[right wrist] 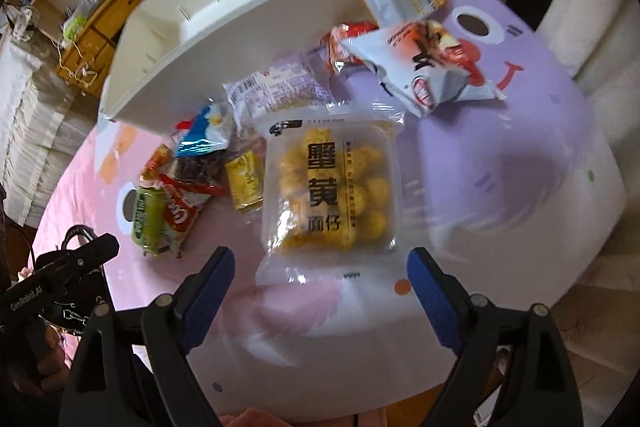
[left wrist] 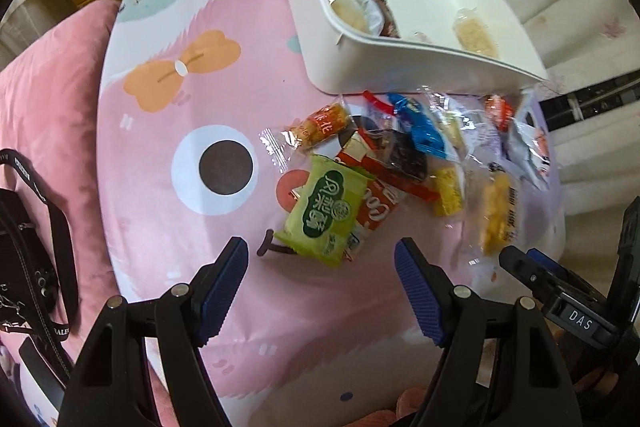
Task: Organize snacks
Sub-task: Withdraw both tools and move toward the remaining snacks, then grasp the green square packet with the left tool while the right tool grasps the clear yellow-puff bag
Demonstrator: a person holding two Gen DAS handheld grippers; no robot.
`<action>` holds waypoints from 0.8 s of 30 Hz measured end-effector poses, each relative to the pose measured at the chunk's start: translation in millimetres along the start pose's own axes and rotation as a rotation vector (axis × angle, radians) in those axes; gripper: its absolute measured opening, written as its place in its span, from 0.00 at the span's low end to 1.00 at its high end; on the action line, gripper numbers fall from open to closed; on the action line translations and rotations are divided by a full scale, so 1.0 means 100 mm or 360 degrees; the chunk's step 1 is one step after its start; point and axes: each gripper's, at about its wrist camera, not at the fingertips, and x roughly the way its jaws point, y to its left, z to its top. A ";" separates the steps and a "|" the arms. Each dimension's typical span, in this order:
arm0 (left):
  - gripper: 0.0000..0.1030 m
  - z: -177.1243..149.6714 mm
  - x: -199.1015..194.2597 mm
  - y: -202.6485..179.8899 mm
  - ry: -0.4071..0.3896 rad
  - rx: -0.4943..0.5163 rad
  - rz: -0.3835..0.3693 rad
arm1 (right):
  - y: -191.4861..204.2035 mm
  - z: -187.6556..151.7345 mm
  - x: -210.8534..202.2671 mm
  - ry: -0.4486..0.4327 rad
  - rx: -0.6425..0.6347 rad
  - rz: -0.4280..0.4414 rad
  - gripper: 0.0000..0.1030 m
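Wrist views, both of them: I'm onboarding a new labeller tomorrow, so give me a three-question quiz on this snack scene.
1. True or false: the white plastic slotted bin already holds some wrapped snacks.
2. Which packet lies nearest ahead of the left gripper? A) the green rectangular foil snack packet B) the blue foil candy wrapper C) the orange-labelled clear cracker wrapper
3. Fill in: the clear plastic bag of yellow balls lies in front of the ____ gripper, whose jaws are ____.

Key
1. True.
2. A.
3. Right; open, with nothing held.
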 end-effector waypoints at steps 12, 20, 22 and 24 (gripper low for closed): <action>0.64 0.19 0.48 -0.01 0.0136 -0.0136 0.0046 | -0.03 0.36 0.44 0.0202 -0.0098 0.0005 0.86; 0.56 0.24 0.63 -0.07 0.0160 -0.0154 0.0064 | -0.01 0.47 0.57 0.0255 -0.0148 0.0004 0.86; 0.50 0.25 0.63 -0.07 0.0141 -0.0164 0.0051 | -0.01 0.47 0.58 0.0253 -0.0151 -0.0003 0.86; 0.44 0.24 0.62 -0.07 0.0129 -0.0163 0.0033 | 0.06 0.47 0.62 0.0253 -0.0156 -0.0010 0.86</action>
